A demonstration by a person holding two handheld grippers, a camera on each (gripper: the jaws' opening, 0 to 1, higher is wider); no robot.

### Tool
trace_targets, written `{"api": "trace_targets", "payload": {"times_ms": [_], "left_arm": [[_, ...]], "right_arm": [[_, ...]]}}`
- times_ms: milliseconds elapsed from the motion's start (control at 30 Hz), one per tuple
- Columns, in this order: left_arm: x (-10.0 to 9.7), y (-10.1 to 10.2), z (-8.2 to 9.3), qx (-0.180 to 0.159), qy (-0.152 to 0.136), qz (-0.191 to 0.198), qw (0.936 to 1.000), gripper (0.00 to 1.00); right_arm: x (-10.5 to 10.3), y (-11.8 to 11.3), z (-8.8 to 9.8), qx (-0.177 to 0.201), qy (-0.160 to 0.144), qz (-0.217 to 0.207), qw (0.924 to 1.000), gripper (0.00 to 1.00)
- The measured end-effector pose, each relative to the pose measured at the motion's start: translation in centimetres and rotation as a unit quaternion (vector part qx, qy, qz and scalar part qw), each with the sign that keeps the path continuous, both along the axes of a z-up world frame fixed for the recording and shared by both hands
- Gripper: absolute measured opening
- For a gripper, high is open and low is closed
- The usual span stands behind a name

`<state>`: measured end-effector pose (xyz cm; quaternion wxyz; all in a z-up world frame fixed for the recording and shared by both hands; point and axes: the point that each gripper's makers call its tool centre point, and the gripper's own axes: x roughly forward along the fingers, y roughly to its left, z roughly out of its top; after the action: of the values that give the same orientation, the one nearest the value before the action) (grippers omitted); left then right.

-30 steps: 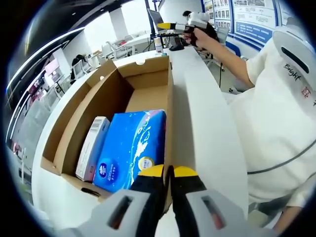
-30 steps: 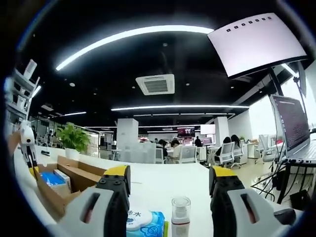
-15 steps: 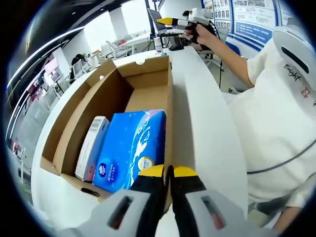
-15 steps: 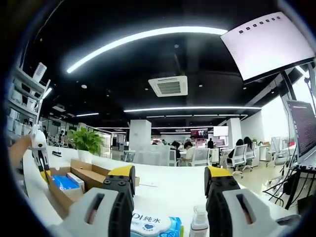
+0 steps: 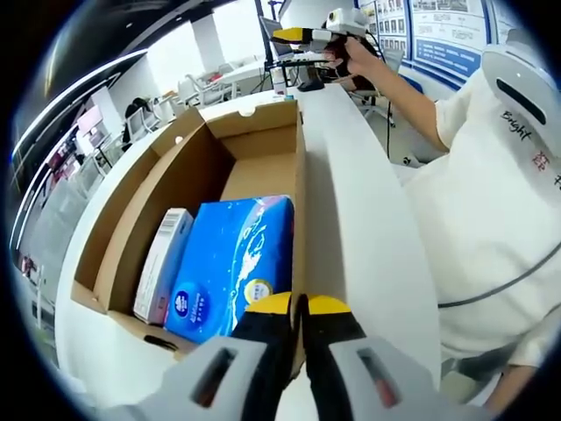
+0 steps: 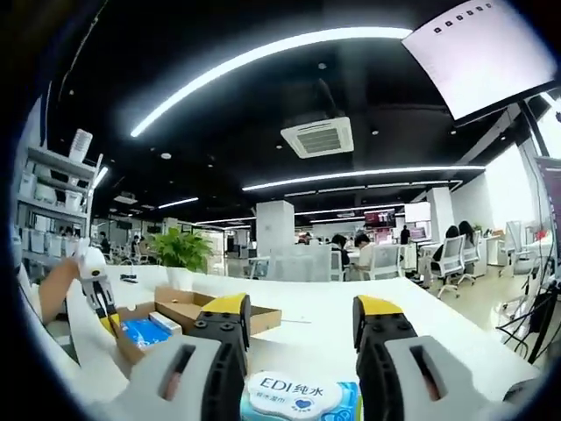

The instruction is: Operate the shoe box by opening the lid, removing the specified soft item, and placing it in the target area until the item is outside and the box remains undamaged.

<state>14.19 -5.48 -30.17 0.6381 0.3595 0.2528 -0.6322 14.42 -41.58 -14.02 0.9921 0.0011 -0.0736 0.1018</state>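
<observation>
While the left gripper pinches the near wall of the open shoe box with jaws closed, a blue tissue pack lies inside beside a small carton; farther off, the right gripper hangs jaws apart and empty above a wet-wipes pack on the white tabletop

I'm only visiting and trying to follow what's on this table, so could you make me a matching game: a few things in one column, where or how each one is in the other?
Things:
1. open brown cardboard shoe box
2. blue soft tissue pack
3. slim white carton
4. left gripper

States:
A. jaws pinched on the box's near wall
B. lying flat, filling most of the box floor
C. standing on edge beside the blue pack
D. on the white table, flaps spread

Pairs: 1-D, 2-B, 3-C, 4-A
</observation>
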Motion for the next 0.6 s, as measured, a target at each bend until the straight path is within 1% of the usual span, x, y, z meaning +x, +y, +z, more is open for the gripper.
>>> {"api": "trace_targets", "payload": {"times_ms": [67,133,167,200,267,333,400,467,600], "left_arm": [[0.0,0.0,0.0,0.000,0.002,0.005,1.0000,0.03],[0.0,0.0,0.0,0.000,0.001,0.002,1.0000,0.03],[0.0,0.0,0.0,0.000,0.000,0.002,1.0000,0.03],[0.0,0.0,0.0,-0.001,0.001,0.002,1.0000,0.03],[0.0,0.0,0.1,-0.004,0.002,0.000,1.0000,0.03],[0.0,0.0,0.1,-0.005,0.002,-0.001,1.0000,0.03],[0.0,0.0,0.1,-0.004,0.003,-0.001,1.0000,0.03],[0.0,-0.1,0.1,-0.004,0.003,-0.001,1.0000,0.03],[0.0,-0.1,0.1,-0.004,0.003,-0.002,1.0000,0.02]], "right_arm": [[0.5,0.8,-0.1,-0.016,0.010,0.004,0.9998,0.46],[1.1,1.9,-0.2,-0.025,0.016,0.020,0.9993,0.44],[1.3,2.4,-0.1,-0.020,0.019,0.026,0.9993,0.44],[1.7,2.9,-0.5,-0.008,0.036,0.034,0.9987,0.45],[2.2,3.6,-0.7,-0.012,0.045,0.042,0.9980,0.47],[2.5,4.4,-0.6,-0.020,0.045,0.051,0.9975,0.48],[2.4,5.2,-0.4,-0.026,0.041,0.057,0.9972,0.48],[2.4,5.8,-0.2,-0.040,0.034,0.060,0.9968,0.48],[2.4,6.9,0.1,-0.050,0.031,0.076,0.9954,0.47]]}}
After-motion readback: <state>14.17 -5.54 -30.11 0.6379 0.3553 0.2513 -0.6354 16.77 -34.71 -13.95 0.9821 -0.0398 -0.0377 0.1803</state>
